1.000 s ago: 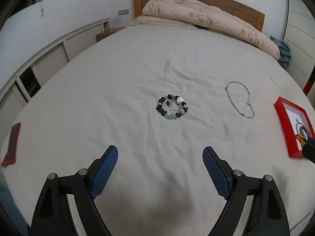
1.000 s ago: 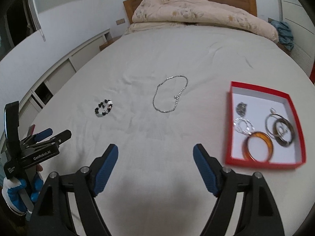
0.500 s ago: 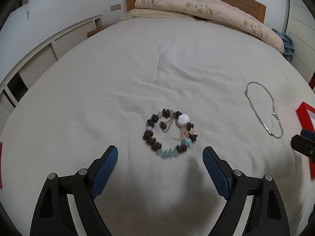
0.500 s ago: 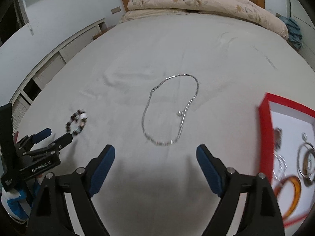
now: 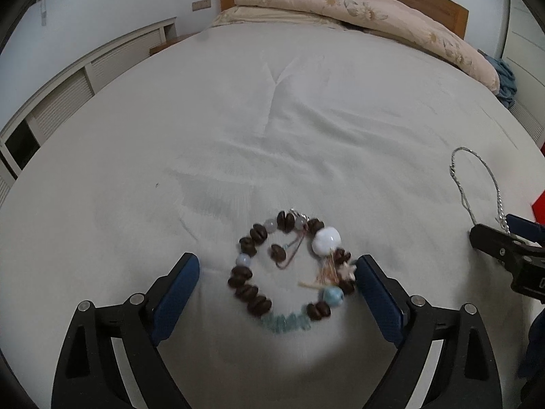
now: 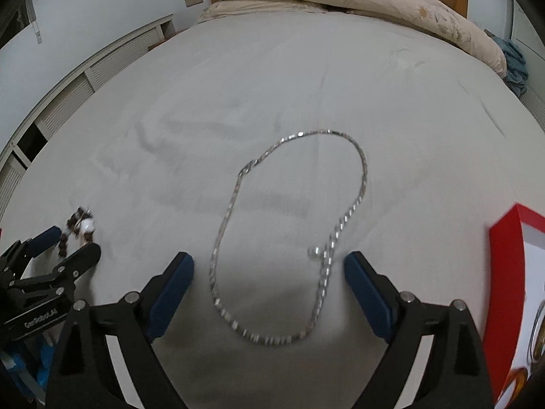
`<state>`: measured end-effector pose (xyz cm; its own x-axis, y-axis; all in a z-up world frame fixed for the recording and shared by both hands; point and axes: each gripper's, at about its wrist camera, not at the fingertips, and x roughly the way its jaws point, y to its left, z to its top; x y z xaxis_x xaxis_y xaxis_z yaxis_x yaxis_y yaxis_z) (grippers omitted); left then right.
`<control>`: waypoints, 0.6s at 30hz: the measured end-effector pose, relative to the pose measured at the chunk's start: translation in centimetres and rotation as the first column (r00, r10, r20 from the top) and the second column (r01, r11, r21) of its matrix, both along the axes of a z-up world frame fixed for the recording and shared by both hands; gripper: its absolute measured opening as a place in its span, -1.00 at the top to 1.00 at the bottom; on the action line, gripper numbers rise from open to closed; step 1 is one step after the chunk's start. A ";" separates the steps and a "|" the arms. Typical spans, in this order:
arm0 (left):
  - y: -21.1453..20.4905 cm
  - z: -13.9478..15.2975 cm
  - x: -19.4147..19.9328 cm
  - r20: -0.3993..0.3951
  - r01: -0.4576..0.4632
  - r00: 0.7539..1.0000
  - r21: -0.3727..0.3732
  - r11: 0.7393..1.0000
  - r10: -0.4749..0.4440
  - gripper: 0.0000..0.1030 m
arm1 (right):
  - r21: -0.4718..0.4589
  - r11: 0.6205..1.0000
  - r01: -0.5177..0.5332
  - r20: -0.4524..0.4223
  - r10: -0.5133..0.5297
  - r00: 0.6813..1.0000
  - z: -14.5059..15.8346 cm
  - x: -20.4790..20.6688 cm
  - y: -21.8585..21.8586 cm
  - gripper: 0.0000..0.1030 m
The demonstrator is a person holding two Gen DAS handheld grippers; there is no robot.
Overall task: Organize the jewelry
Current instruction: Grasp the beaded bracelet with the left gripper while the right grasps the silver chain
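Blue-padded fingers of the left gripper (image 5: pixel 277 274) stand wide apart in the left wrist view, and the jaws have just been opening further. Between them, flat on the pale bed sheet (image 5: pixel 289 129), lies the beaded bracelet (image 5: pixel 289 267), a ring of dark brown beads with a white bead, pale blue beads and a small tassel. Its right edge sits just beside the right pad, possibly touching; the left pad stands clear of it. Neither pad presses on it. Far to the right of the jaws, the silver chain necklace (image 5: pixel 477 184) lies on the sheet, with the tip of the right gripper (image 5: pixel 500 235) over its near end. A red edge of the tray (image 5: pixel 538 206) shows beyond.

Right wrist view: the right gripper (image 6: pixel 269 272) also has its jaws spread wide, having just been opening. The silver chain necklace (image 6: pixel 289 235) lies as a loop on the sheet, its near half between the pads, touched by neither; the right strand runs close to the right pad. Left of the jaws, the left gripper (image 6: pixel 64 248) straddles the beaded bracelet (image 6: pixel 80 226). Right of the jaws sits the red tray (image 6: pixel 504 272), its contents mostly cut off.
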<state>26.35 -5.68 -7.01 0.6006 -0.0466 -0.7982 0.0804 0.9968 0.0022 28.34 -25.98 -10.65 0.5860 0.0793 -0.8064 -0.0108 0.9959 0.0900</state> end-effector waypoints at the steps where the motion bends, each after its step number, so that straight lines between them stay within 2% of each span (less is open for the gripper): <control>1: 0.0 0.0 0.1 0.002 0.001 1.000 0.000 1.000 -0.001 -0.77 | -0.004 1.000 -0.002 0.003 0.002 1.000 -0.1 0.2 -0.1 -0.76; 4: -0.2 0.0 0.0 0.008 0.007 1.000 -0.004 1.000 -0.007 -0.67 | -0.014 1.000 -0.013 0.014 0.013 1.000 -0.2 0.2 -0.2 -0.70; 6: -0.1 -0.2 0.1 0.013 0.015 1.000 -0.010 1.000 -0.014 -0.58 | -0.027 1.000 -0.014 0.022 0.015 1.000 -0.3 0.0 -0.4 -0.40; 7: 0.0 -0.2 0.1 0.016 0.020 1.000 -0.012 1.000 -0.020 -0.49 | -0.023 1.000 -0.013 0.027 0.013 1.000 -0.3 -0.3 -0.8 -0.32; 9: -0.1 -0.2 -0.2 0.023 0.035 0.999 -0.012 0.999 -0.035 -0.35 | -0.011 1.000 0.000 0.034 0.000 0.999 -0.2 -0.6 -1.7 0.05; 15: -0.8 0.0 0.3 0.033 0.060 0.998 -0.017 0.998 -0.059 0.04 | 0.015 1.000 0.006 0.033 -0.007 0.999 -0.4 -0.3 -2.9 0.57; 18: -1.1 0.0 0.4 0.038 0.077 0.996 -0.010 0.997 -0.077 0.25 | 0.039 0.999 0.012 0.027 -0.013 1.000 -0.3 0.1 -3.5 0.72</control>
